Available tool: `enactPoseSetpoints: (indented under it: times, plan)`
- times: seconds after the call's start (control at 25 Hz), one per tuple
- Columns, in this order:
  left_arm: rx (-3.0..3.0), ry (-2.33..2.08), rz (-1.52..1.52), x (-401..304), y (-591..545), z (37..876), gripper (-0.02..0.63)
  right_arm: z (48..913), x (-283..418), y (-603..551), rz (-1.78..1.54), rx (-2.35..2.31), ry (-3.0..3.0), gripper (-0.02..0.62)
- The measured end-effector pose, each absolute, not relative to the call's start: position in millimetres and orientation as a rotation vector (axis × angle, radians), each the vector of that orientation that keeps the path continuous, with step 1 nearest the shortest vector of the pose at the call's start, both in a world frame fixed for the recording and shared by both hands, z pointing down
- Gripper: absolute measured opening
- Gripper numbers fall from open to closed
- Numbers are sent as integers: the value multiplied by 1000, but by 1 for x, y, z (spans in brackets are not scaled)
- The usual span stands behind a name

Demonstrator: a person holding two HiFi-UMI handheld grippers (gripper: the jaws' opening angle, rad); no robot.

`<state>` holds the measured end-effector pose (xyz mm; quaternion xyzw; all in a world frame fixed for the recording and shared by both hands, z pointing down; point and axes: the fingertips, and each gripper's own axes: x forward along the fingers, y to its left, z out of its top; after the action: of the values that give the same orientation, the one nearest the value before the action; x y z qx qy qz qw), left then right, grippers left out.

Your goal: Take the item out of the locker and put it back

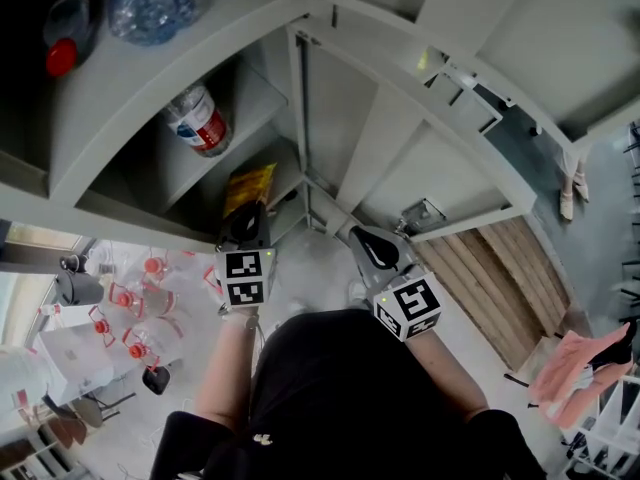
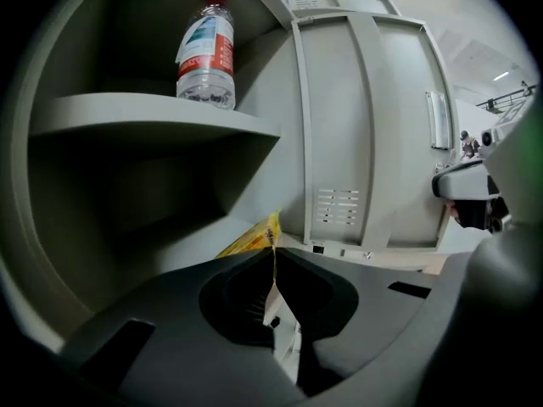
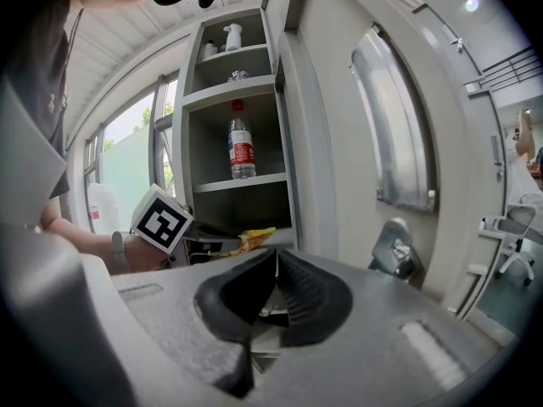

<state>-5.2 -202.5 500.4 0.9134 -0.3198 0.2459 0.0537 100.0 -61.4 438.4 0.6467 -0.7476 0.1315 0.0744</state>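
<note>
A yellow packet (image 1: 250, 186) lies on the lower shelf of the open grey locker (image 1: 150, 118). In the left gripper view the packet (image 2: 251, 239) sits just past the jaw tips, its thin edge running down between them. My left gripper (image 1: 250, 211) (image 2: 273, 249) is at the shelf's front edge, shut on that edge. The right gripper (image 1: 362, 236) (image 3: 276, 254) hangs to the right, outside the locker, shut with nothing between its jaws. The right gripper view shows the packet (image 3: 254, 238) and the left gripper's marker cube (image 3: 161, 219) at the locker mouth.
A water bottle with a red label (image 2: 206, 51) stands on the shelf above the packet. More bottles (image 1: 150, 3) sit on higher shelves. The neighbouring locker door (image 2: 369, 134) is closed on the right. Red-capped containers (image 1: 140, 313) crowd the floor to the left.
</note>
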Motion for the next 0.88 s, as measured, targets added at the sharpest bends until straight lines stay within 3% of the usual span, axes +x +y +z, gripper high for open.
enactPoseSetpoints:
  times: [0.88]
  plan:
    - [2711, -1002, 853, 6, -244, 542, 35, 440, 111, -70, 412, 1968, -2206, 3]
